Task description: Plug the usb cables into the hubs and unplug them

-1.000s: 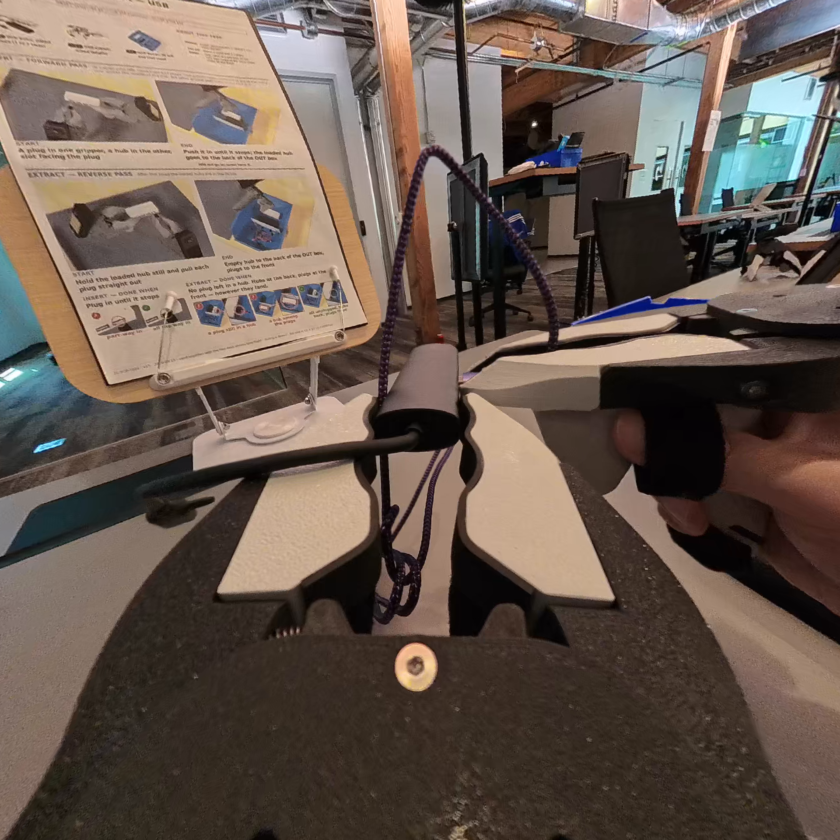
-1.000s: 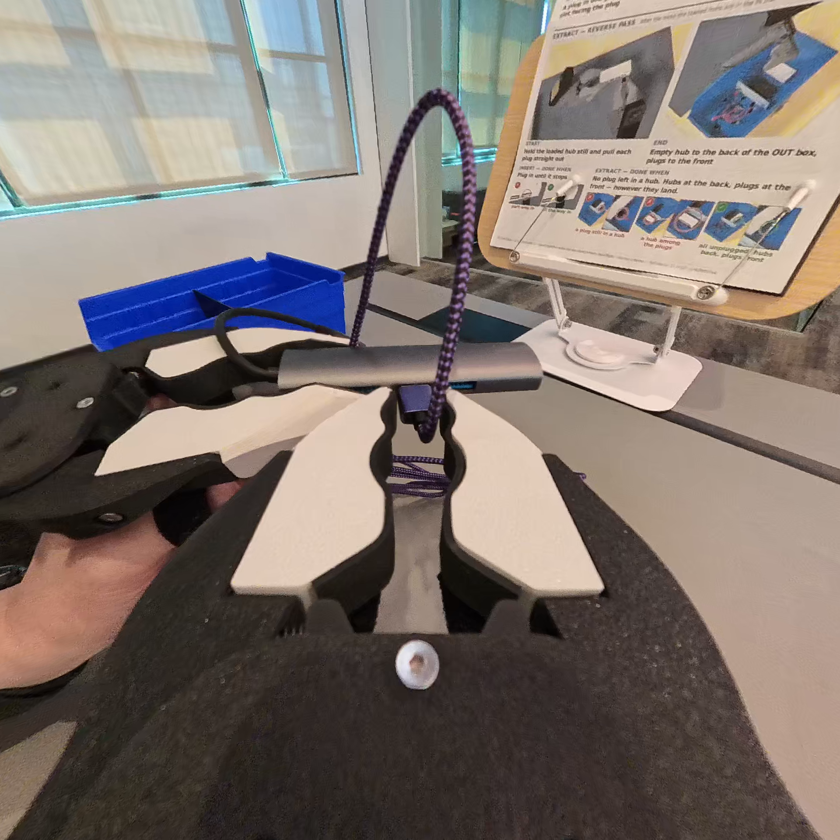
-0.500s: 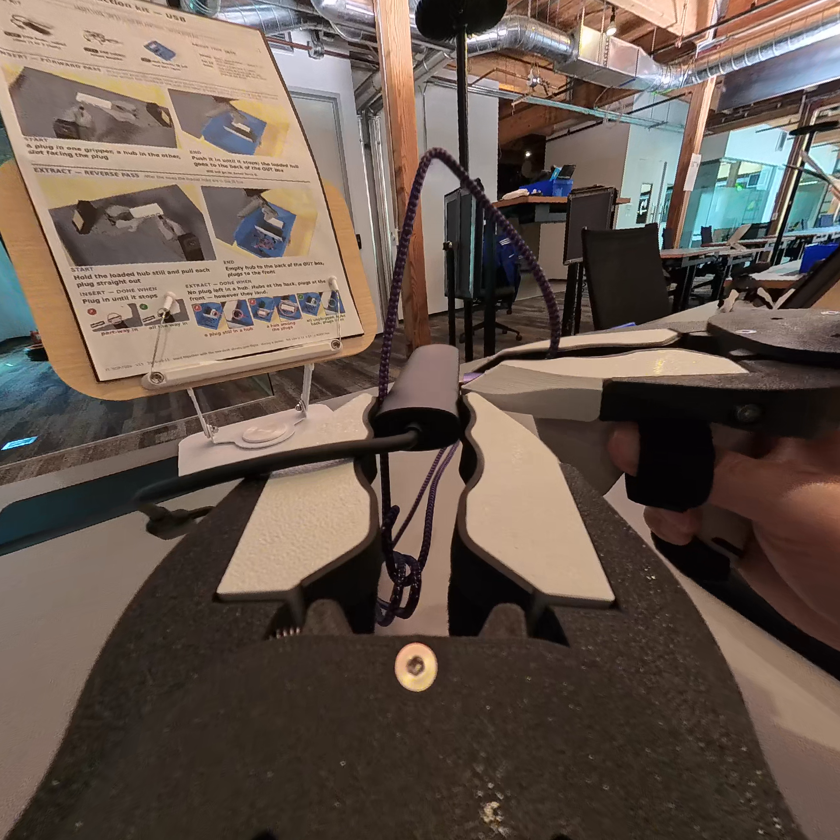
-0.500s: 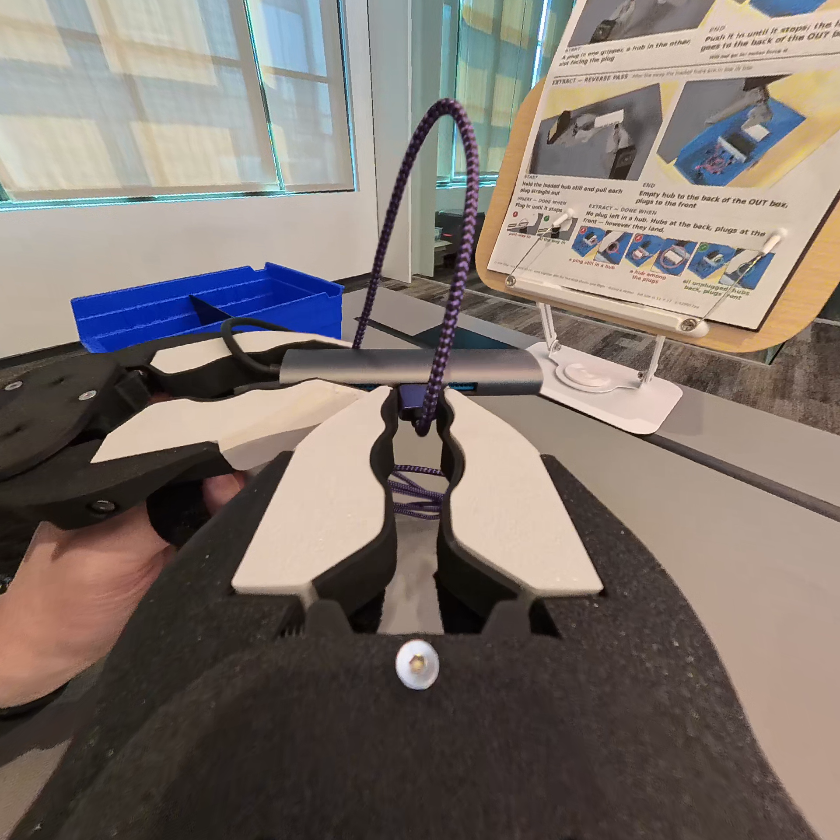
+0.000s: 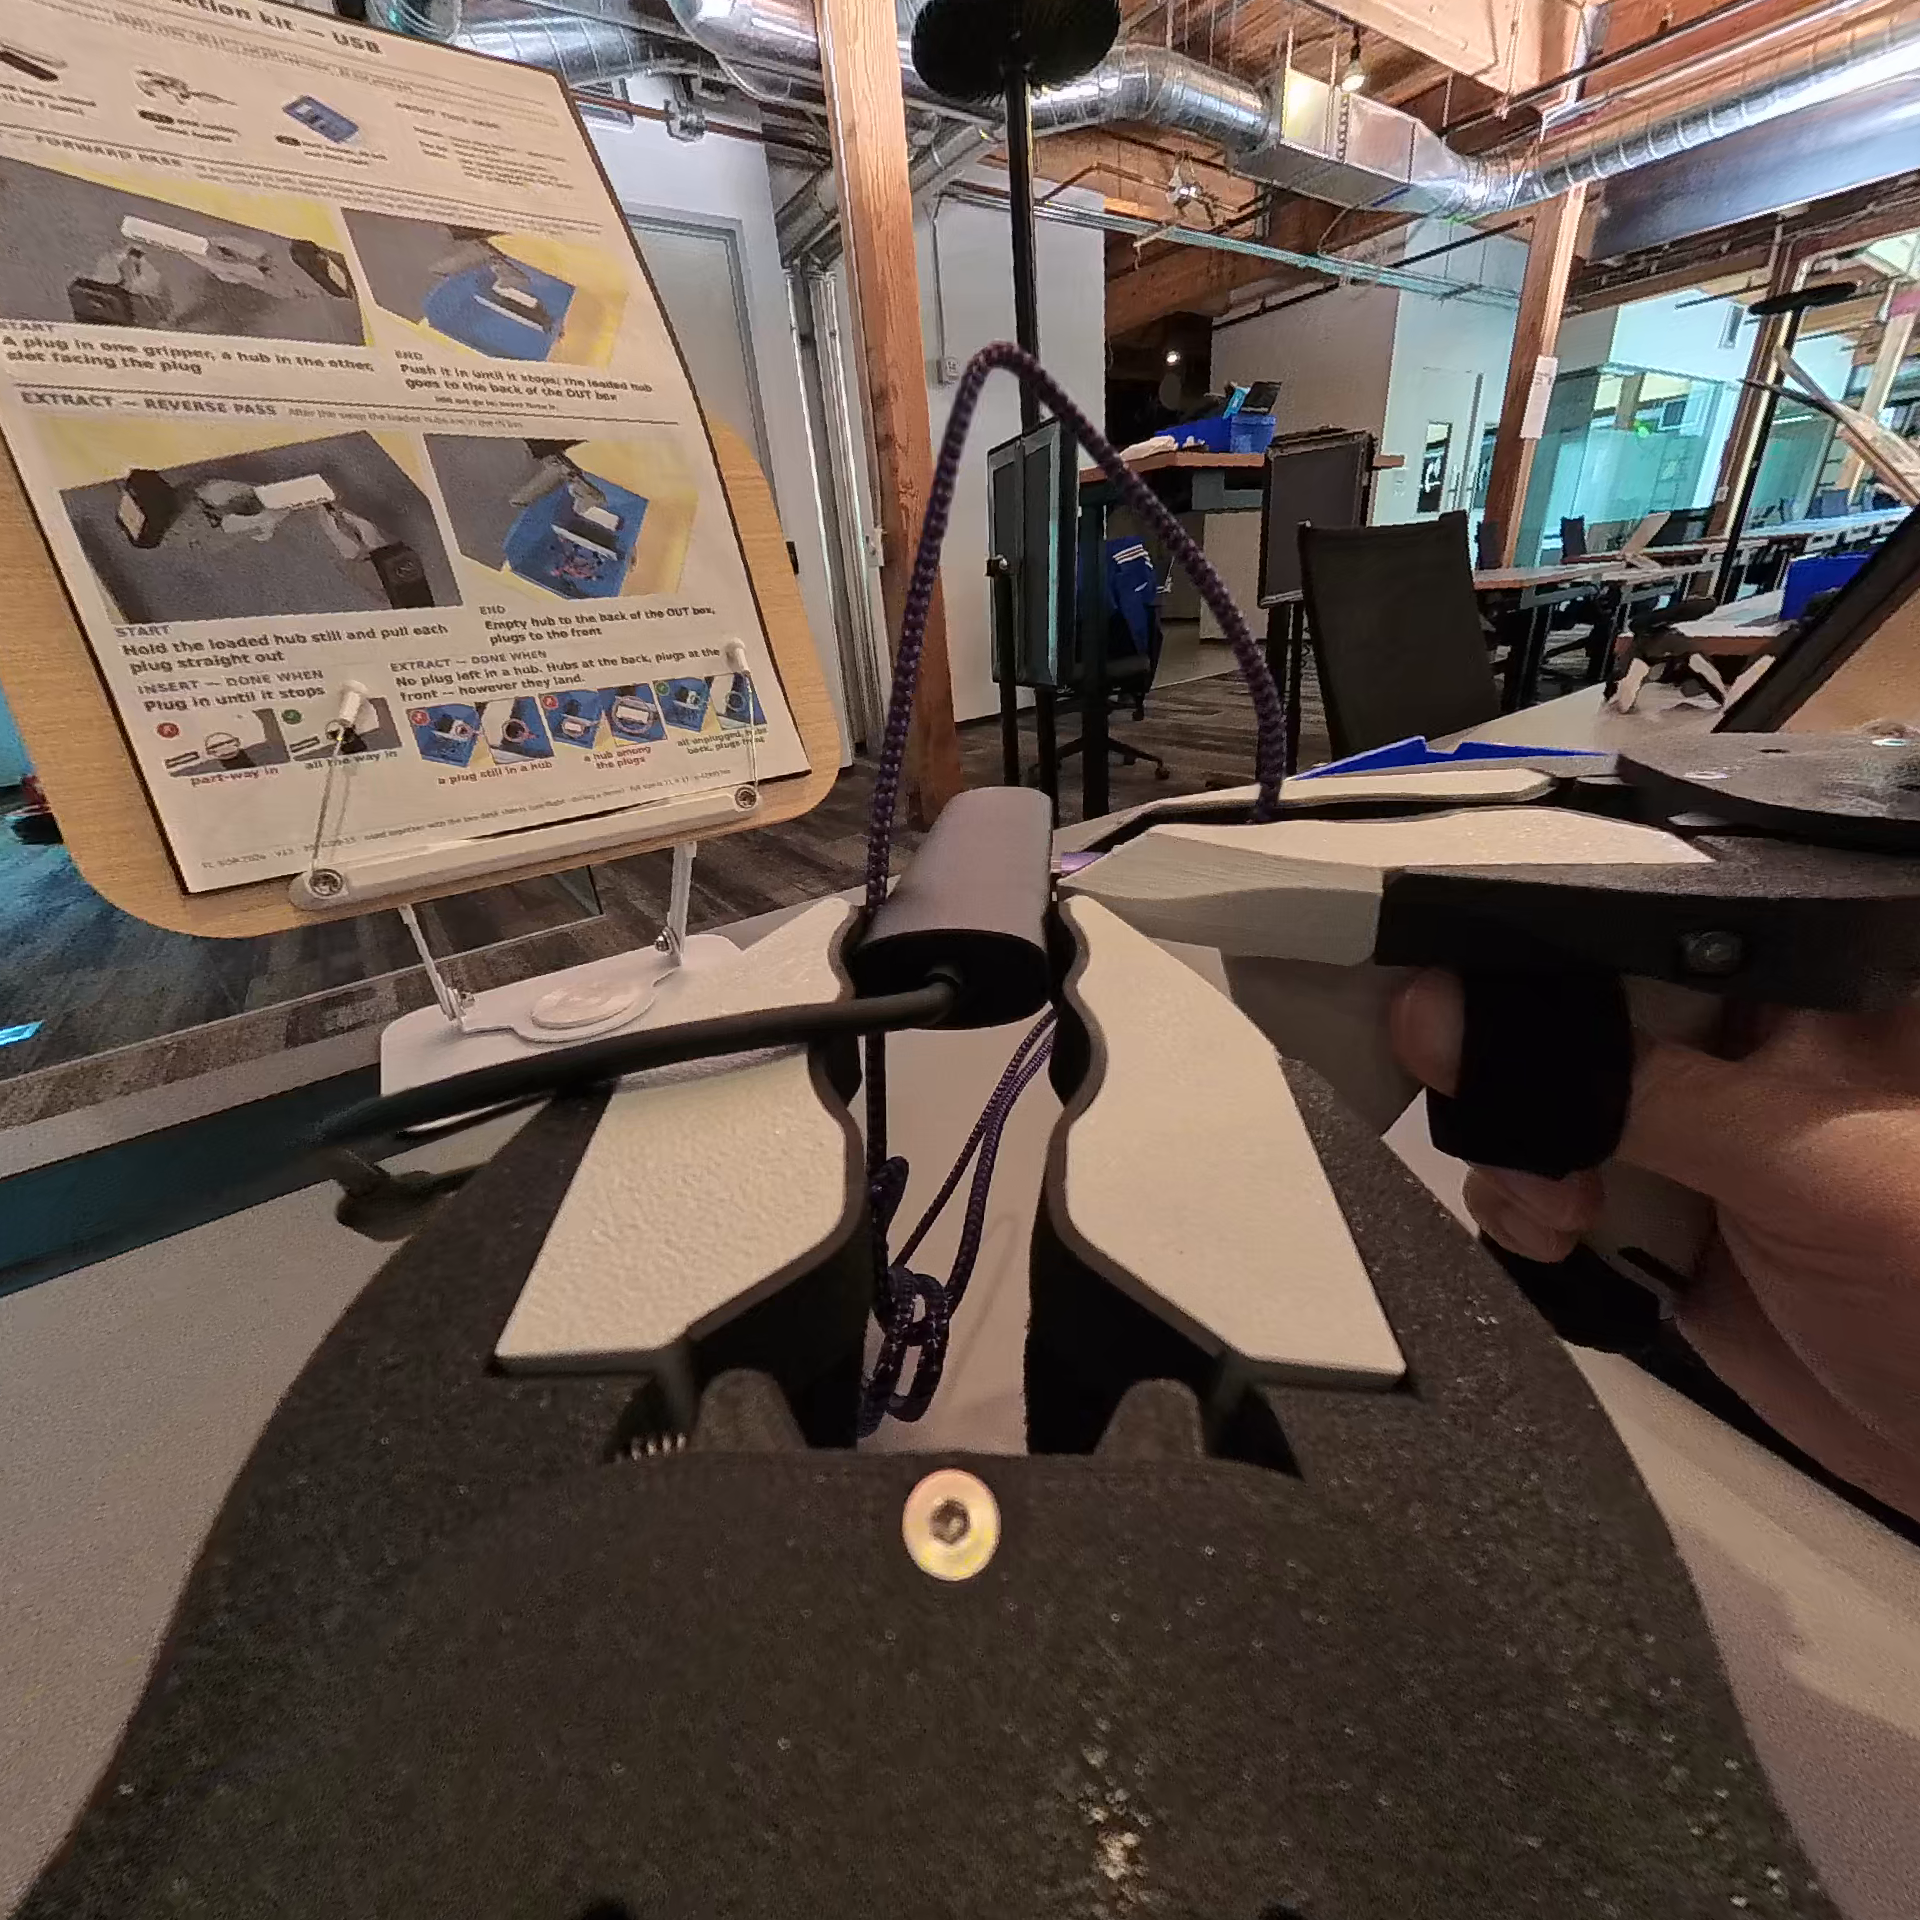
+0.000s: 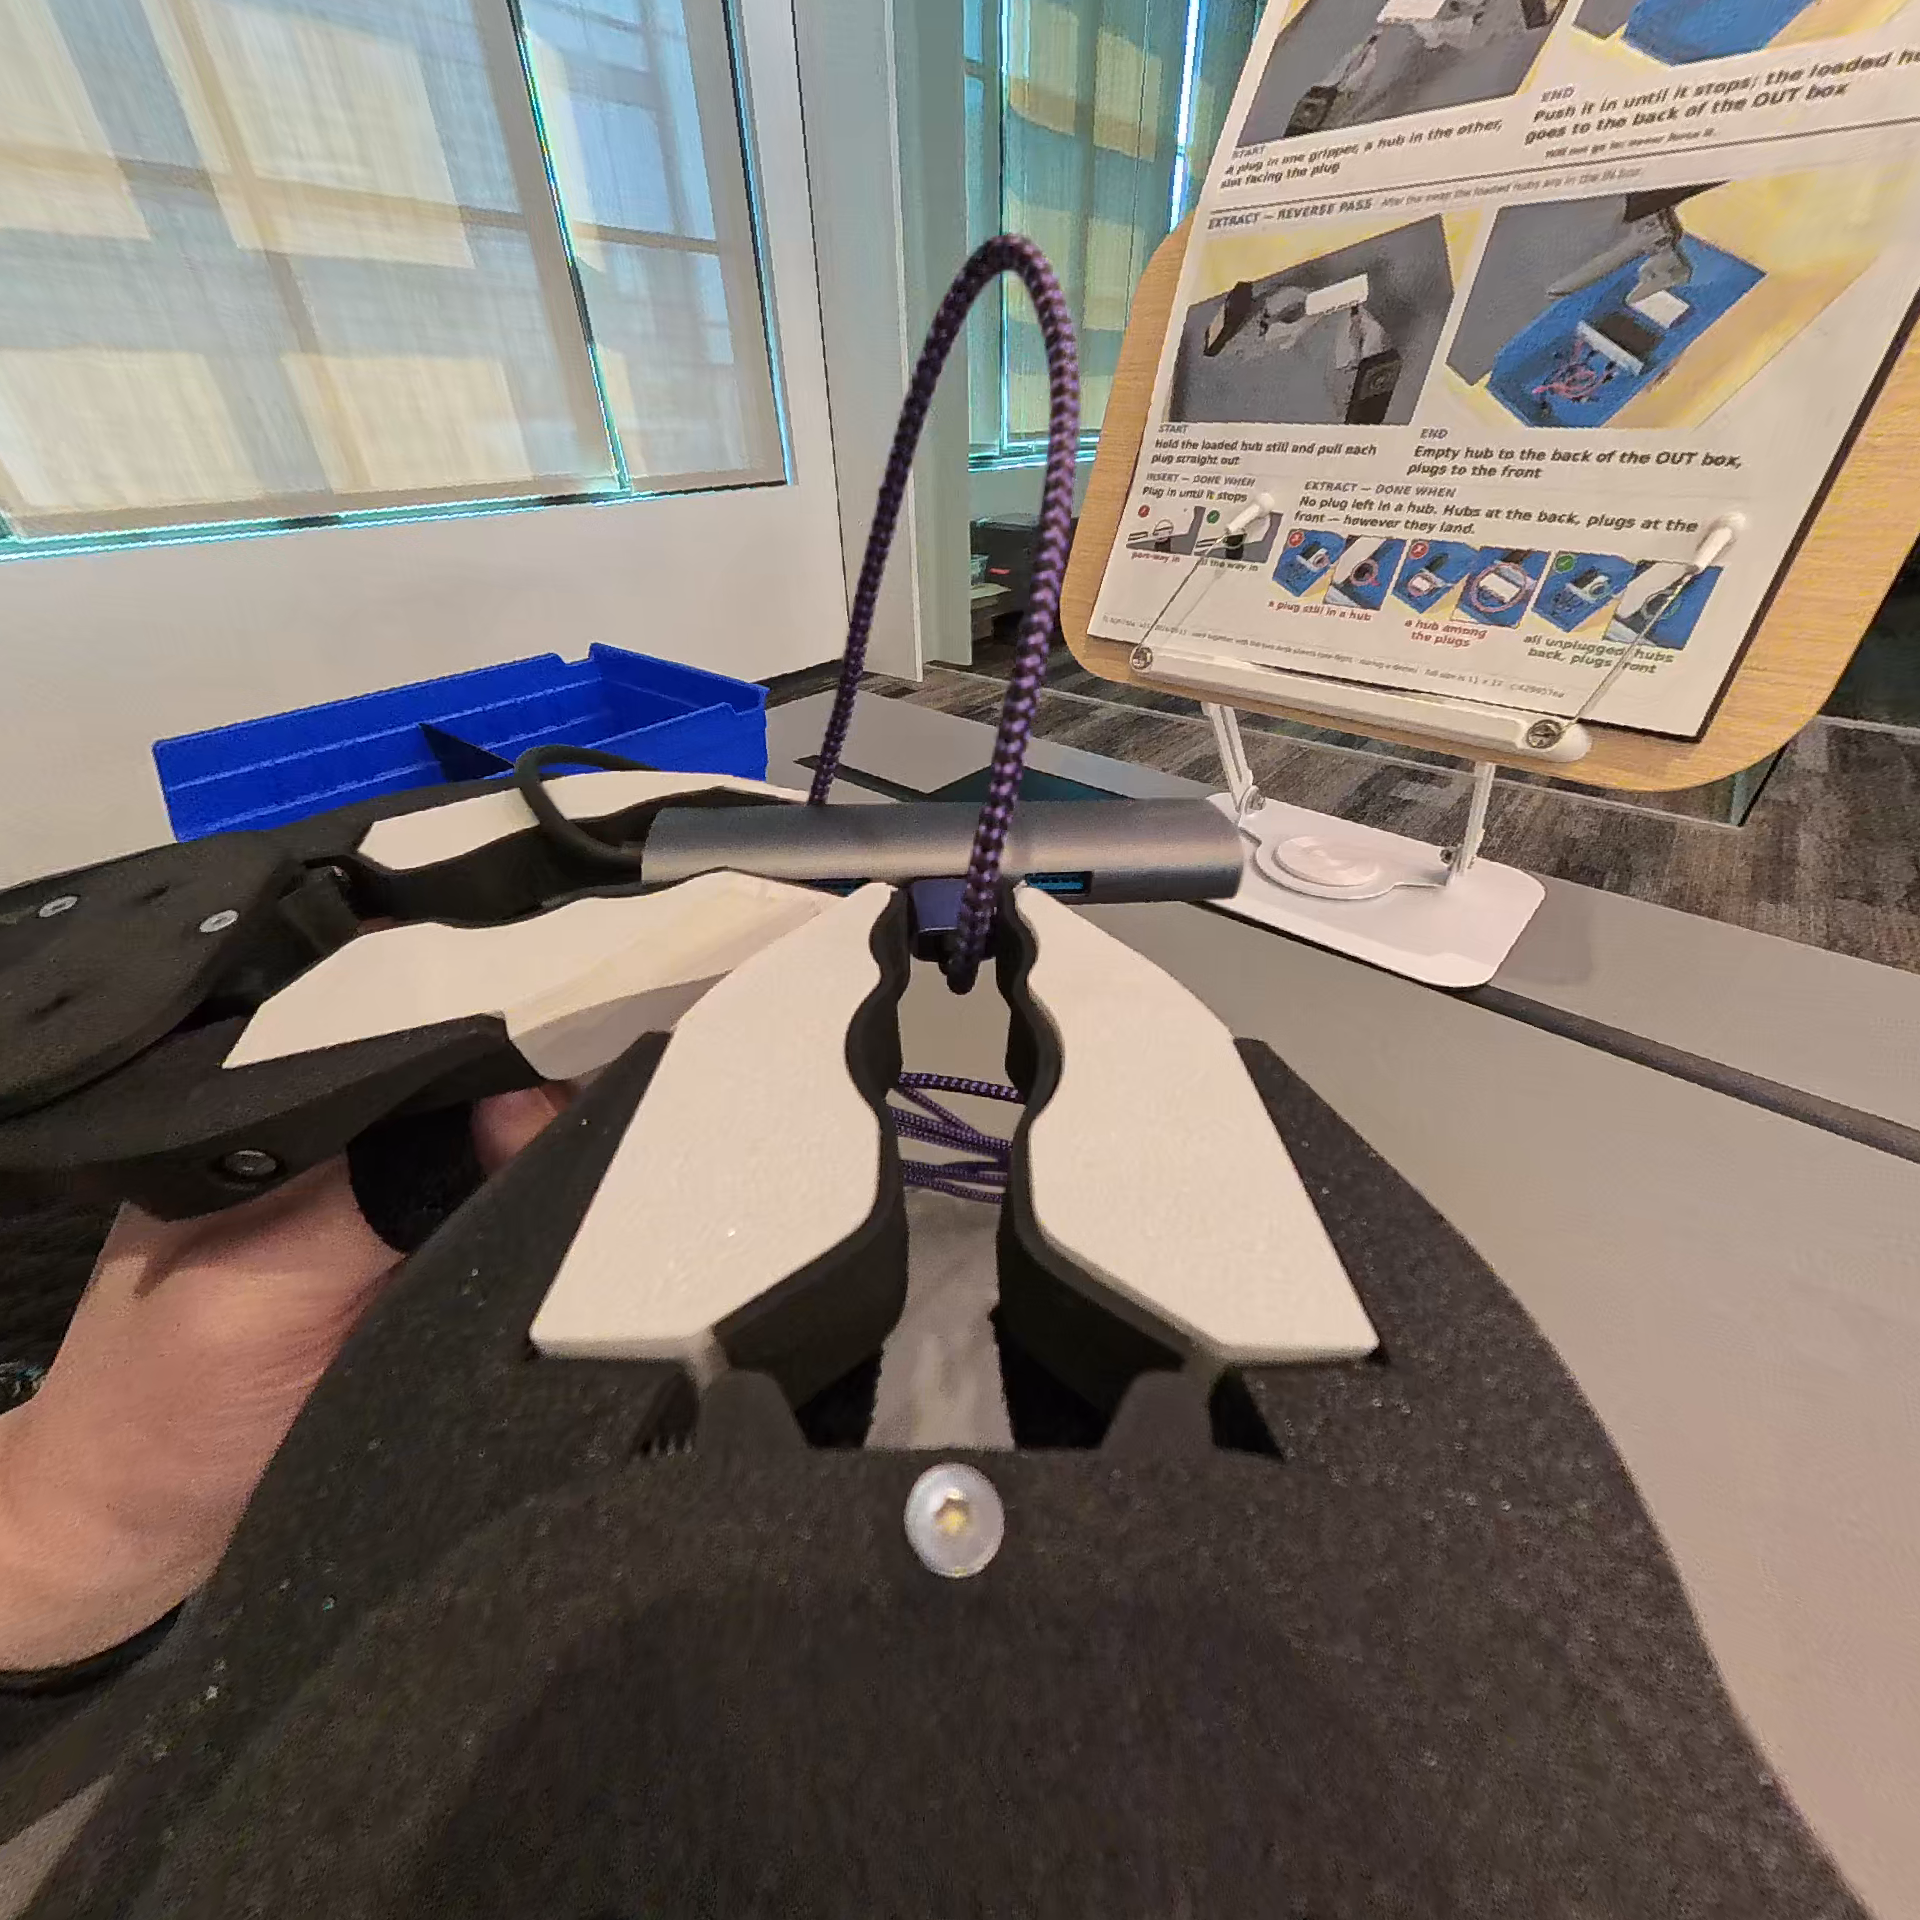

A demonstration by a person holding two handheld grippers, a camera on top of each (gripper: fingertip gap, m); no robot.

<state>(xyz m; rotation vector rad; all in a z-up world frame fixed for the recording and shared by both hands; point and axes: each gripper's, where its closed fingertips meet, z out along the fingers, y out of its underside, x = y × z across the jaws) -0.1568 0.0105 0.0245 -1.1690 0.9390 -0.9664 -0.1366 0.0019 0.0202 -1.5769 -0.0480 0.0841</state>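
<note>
Grey aluminium bar-shaped hub [image 6: 940,836] sits clamped in our left gripper [image 5: 956,940], held steady and level. Our right gripper [image 6: 951,940] pinches the purple braided cable's plug [image 6: 935,920] at a side port (seating depth unclear), aligned for straight travel.

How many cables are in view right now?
2. The purple braided cable loops above the hub, its plug pinched in the right gripper. The hub's own black cable trails left from the left gripper. Others may be hidden.
</note>
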